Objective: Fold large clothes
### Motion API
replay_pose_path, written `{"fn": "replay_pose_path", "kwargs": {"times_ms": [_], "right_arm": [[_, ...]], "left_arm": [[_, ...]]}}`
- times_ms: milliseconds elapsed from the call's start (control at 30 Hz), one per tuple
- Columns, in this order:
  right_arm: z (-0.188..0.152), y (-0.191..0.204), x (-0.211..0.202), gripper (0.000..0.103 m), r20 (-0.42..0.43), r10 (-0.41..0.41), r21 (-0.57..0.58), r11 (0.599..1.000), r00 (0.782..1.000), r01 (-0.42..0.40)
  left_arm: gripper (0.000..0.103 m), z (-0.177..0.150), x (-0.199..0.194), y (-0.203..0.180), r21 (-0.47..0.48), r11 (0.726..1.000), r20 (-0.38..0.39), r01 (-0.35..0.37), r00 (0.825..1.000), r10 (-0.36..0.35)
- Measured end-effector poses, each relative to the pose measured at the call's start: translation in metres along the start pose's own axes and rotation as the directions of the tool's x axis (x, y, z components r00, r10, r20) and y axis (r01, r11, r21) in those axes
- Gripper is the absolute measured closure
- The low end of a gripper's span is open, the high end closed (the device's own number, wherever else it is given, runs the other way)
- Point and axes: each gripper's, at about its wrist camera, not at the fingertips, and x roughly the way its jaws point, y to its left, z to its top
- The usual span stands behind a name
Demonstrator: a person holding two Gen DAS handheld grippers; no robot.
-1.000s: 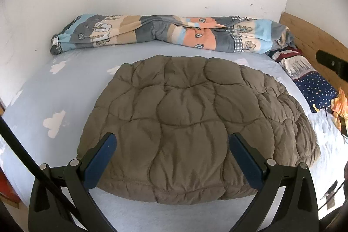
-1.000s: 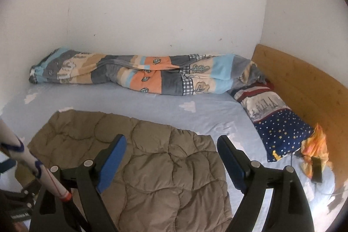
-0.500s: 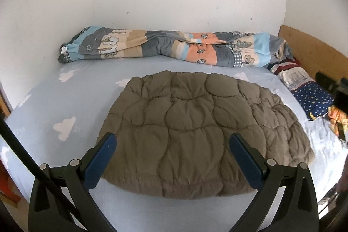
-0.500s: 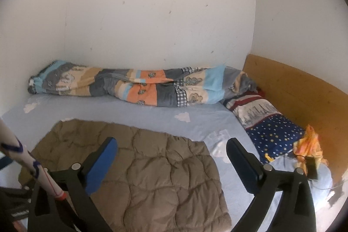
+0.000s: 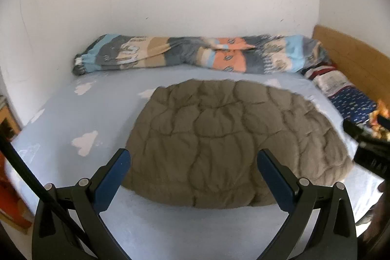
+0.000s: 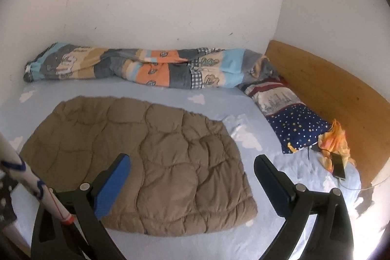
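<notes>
A brown quilted padded garment [image 5: 234,138] lies folded into a flat pad on the light blue bed sheet [image 5: 61,113]; in the right wrist view the same garment [image 6: 146,150] spreads left of centre. My left gripper [image 5: 193,157] hangs open above the garment's near edge, nothing between its blue pads. My right gripper [image 6: 191,162] is open wide over the garment's right near corner, also holding nothing. Part of the right gripper's black body [image 5: 370,148] shows at the right edge of the left wrist view.
A rolled patterned duvet [image 6: 146,70] lies along the white wall. A star-print pillow [image 6: 292,118] rests by the wooden headboard [image 6: 329,89]. An orange cloth with a phone [image 6: 338,165] and cable sits at the right. A white pole [image 6: 29,182] crosses the lower left.
Both grippers have pulled back from the bed, so the garment looks smaller and farther. The right gripper's jaws spread a little wider. The garment has not moved.
</notes>
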Motion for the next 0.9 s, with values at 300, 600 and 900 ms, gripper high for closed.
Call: {"fn": "replay_pose_path", "kwargs": {"times_ms": [300, 600, 900], "right_arm": [[0.007, -0.009, -0.020, 0.001, 0.061, 0.083, 0.058, 0.995, 0.995, -0.086], [0.011, -0.023, -0.103, 0.001, 0.414, 0.013, 0.086, 0.995, 0.910, -0.053], [-0.015, -0.005, -0.146, 0.000, 0.503, 0.057, 0.041, 0.995, 0.862, -0.090]], "left_arm": [[0.000, 0.011, -0.014, -0.005, -0.020, 0.999, 0.062, -0.029, 0.998, 0.030], [0.000, 0.011, -0.044, -0.006, 0.028, 0.978, 0.079, -0.208, 0.976, 0.205], [0.000, 0.005, -0.040, 0.004, 0.024, 0.972, 0.029, -0.235, 0.972, 0.235]]}}
